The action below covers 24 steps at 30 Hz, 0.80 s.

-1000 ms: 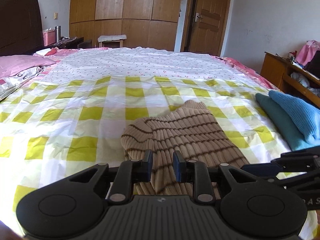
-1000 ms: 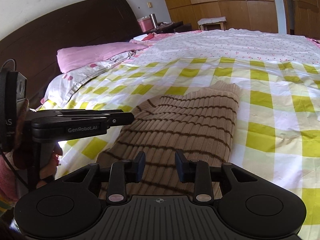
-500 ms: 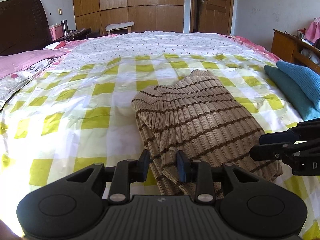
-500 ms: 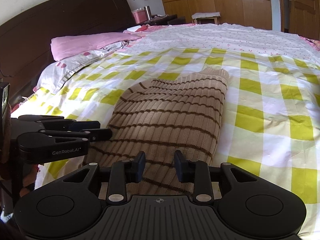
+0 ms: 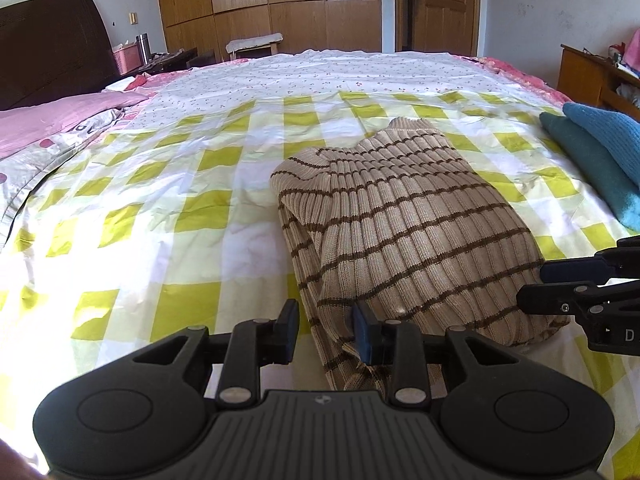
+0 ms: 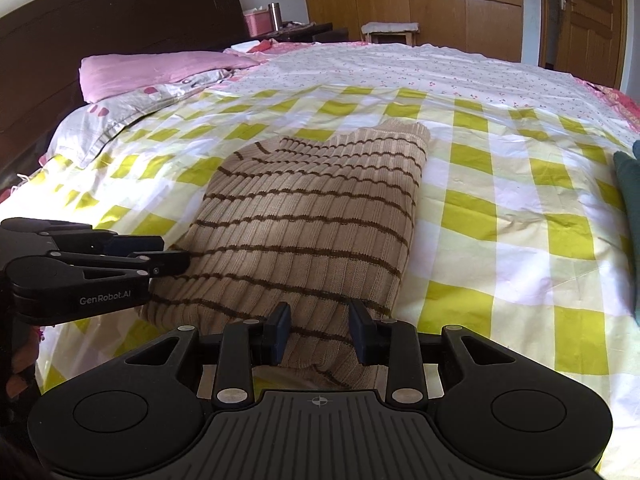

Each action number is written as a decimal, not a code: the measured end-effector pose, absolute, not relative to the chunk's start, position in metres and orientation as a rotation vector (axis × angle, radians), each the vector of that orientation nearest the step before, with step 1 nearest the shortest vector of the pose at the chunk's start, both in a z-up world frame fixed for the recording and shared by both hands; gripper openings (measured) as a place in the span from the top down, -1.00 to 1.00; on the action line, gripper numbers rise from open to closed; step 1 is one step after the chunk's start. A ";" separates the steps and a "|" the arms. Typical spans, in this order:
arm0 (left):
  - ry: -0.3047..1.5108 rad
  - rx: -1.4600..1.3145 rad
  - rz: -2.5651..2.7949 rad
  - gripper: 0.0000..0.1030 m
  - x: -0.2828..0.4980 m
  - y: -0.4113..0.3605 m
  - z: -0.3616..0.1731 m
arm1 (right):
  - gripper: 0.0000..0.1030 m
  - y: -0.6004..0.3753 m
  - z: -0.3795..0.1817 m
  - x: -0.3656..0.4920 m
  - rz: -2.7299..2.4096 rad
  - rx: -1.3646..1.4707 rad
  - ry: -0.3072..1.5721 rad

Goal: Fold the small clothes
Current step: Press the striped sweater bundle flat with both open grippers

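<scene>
**Sweater down on bed, both grippers backed off**

Change over the last second: both wrist views have pulled back and risen a little. The striped sweater point(image 5: 404, 224) earlier crowded the near edge of each view, with the jaws close over its hem. Now it lies further out and more of its length shows. The jaws were spread a second ago and are spread now, with nothing pinched between them.

Left gripper point(image 5: 326, 330): jaws apart, straddling the near left corner of the hem. Cannot tell whether they touch the knit.
Right gripper point(image 6: 320, 334): jaws apart, over the near right part of the hem, same doubt about contact.

Judgement: this reads as a release after a fold. The garment holds its shape unaided, so this fold looks finished. Either a further fold or putting it aside could come next.

Sweater appearance: beige rib knit with thin brown stripes, folded to a narrow oblong. It runs from 6 o'clock toward 12 o'clock on the yellow-checked bedsheet point(image 5: 168, 216). Collar at the far end. Left edge shows doubled layers, slightly puffy; the near hem is a bit rumpled.

Teal knitwear point(image 5: 600, 156) lies at 3 o'clock, apart from the sweater.
</scene>
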<state>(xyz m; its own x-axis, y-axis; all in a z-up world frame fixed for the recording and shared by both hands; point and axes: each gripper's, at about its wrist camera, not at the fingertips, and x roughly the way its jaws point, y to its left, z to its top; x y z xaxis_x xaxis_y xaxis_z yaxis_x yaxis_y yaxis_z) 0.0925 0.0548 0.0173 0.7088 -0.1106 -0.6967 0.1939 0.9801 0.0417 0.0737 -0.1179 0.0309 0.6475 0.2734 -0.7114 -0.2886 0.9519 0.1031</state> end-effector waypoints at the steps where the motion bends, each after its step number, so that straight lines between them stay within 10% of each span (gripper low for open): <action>1: 0.766 0.117 -0.170 0.26 0.092 0.054 0.017 | 0.39 -0.118 0.031 0.072 0.317 -0.020 0.805; 24: 0.749 0.115 -0.161 0.26 0.070 0.052 0.021 | 0.35 -0.117 0.034 0.049 0.268 -0.014 0.817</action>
<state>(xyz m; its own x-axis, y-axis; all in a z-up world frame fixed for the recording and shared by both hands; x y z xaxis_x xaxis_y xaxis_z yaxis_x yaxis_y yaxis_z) 0.0697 0.0516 0.0213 0.7209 -0.1040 -0.6852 0.1862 0.9814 0.0470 0.0490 -0.1167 0.0341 0.6525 0.2306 -0.7219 -0.2413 0.9662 0.0906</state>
